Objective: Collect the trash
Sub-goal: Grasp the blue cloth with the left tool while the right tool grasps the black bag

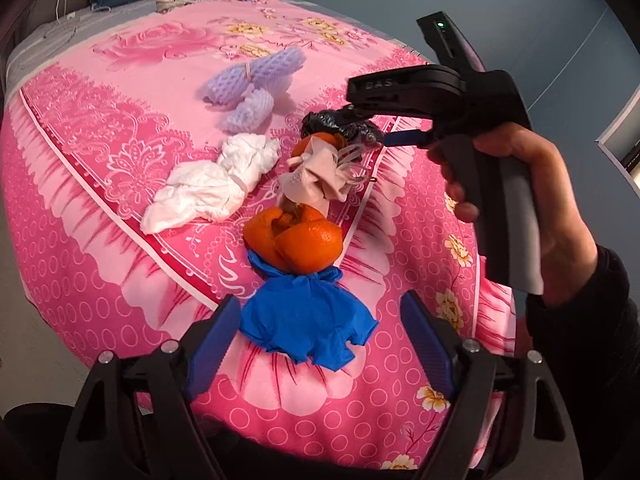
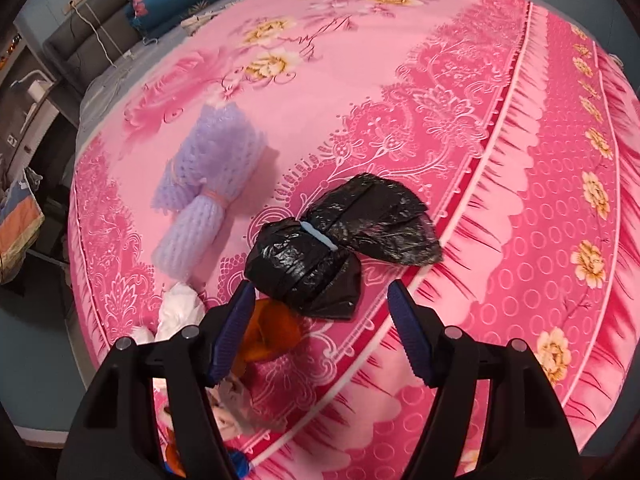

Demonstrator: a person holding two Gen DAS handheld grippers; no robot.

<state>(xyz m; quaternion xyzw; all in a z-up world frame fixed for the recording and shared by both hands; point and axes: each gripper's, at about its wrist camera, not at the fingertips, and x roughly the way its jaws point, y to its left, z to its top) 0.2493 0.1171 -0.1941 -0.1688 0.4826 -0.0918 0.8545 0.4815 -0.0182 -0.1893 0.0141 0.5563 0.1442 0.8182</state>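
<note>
Pink floral bedspread (image 1: 120, 184) covers the bed, and every scrap lies loose on it, so collection looks barely begun. From the left: a white tissue wad (image 1: 208, 184), purple foam netting (image 1: 256, 76), a blue crumpled glove (image 1: 308, 320) between the spread, empty fingers of the left gripper (image 1: 320, 336), orange peel (image 1: 296, 240), a beige wrapper (image 1: 316, 180), then a black plastic bag (image 2: 332, 240). The right gripper (image 2: 320, 316) hovers wide open over that bag, holding nothing. Peel touching the bag crowds the grasp.
</note>
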